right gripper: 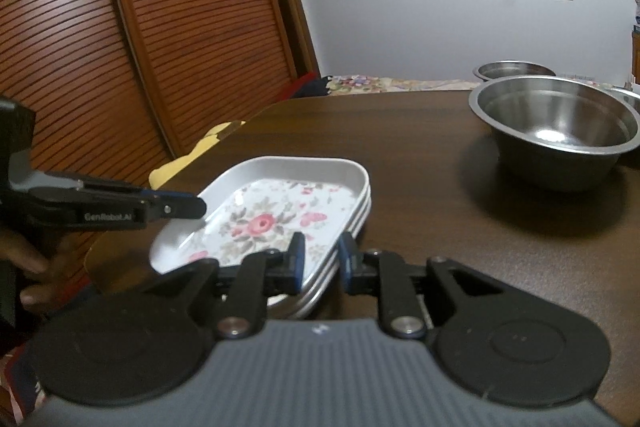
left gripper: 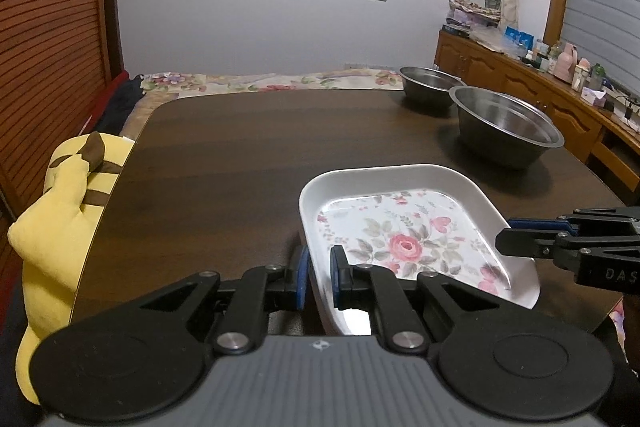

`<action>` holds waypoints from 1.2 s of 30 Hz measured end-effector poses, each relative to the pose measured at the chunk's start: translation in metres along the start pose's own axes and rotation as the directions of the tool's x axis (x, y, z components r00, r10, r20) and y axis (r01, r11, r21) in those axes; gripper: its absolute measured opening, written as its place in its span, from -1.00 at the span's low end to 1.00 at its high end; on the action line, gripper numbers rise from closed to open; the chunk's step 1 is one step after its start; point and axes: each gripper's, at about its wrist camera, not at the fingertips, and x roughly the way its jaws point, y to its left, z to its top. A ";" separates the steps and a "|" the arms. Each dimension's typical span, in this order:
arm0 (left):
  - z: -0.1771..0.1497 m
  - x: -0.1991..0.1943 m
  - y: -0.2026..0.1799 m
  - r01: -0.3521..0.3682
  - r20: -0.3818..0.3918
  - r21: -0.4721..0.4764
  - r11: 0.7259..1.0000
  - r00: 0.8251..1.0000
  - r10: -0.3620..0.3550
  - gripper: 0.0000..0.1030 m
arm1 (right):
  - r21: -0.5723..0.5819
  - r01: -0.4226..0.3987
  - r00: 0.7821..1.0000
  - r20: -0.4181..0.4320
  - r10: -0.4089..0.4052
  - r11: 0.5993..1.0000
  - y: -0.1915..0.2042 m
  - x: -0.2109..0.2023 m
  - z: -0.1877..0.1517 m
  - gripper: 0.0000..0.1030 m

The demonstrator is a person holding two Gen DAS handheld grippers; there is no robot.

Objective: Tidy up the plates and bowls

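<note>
On the left, a yellow plush toy (left gripper: 60, 211) lies off the table's (left gripper: 240, 147) edge at nine o'clock; the left tool (left gripper: 319, 277) is pinched narrow on the near-left rim of the floral plate (left gripper: 404, 227), one pad outside the wall and one inside. That plate sits at about five o'clock on the table, and the right wrist view shows it topping a stack of like plates (right gripper: 352, 223), nested rim on rim. The right tool (right gripper: 320, 259) straddles the stack's near-right rim with its jaws narrow, though the pads seem to stand slightly off the rim rather than pressing; I judge it to be letting go or not yet gripping. At one o'clock stands a large steel bowl (left gripper: 506, 127), with a smaller steel bowl (left gripper: 430, 83) behind it.

The step in hand looks like seating the top plate squarely on the stack; to do it well, keep the left grip steady and level until the rims align all round, free the right tool without dragging the rim sideways, and release only once nothing rocks.
</note>
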 end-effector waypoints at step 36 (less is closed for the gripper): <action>0.079 0.058 -0.104 0.076 0.079 0.071 0.995 0.994 -0.081 -0.53 | 0.004 0.249 0.942 0.232 -0.243 0.969 -0.116 -0.069 0.042 -0.52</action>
